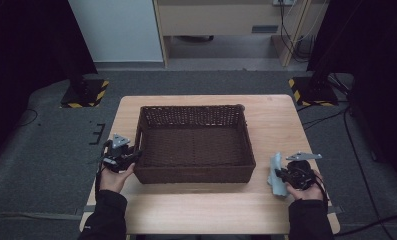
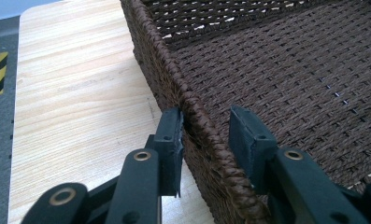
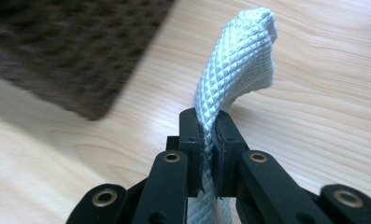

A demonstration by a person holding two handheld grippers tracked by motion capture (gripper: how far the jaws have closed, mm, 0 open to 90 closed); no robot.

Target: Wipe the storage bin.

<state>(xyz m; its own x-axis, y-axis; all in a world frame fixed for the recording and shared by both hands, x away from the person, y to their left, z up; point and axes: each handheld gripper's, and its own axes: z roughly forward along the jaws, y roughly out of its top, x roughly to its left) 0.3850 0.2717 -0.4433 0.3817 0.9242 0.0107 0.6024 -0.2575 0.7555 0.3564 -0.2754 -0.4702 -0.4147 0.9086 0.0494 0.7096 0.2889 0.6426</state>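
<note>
The cloth [image 3: 230, 70], pale blue with a diamond weave, is clamped between the closed jaws of the right gripper [image 3: 207, 135], and its free end is seen curling up and over toward the upper right of the right gripper view. In the high view the cloth [image 1: 276, 172] is found at the lower right of the frame, on the table [image 1: 196, 212] just beside the basket's right near corner, with the right gripper [image 1: 282, 176] held in a hand just to its right. The basket [image 1: 193, 140], dark brown and woven, is set at the middle of the table. Its left rim [image 2: 206, 135] is straddled by the left gripper [image 2: 206, 140]: one jaw is seen touching the outer wall, the other standing clear inside, so the jaws are apart and nothing is clamped. In the high view that gripper [image 1: 131, 159] is seen at the basket's near left corner.
</note>
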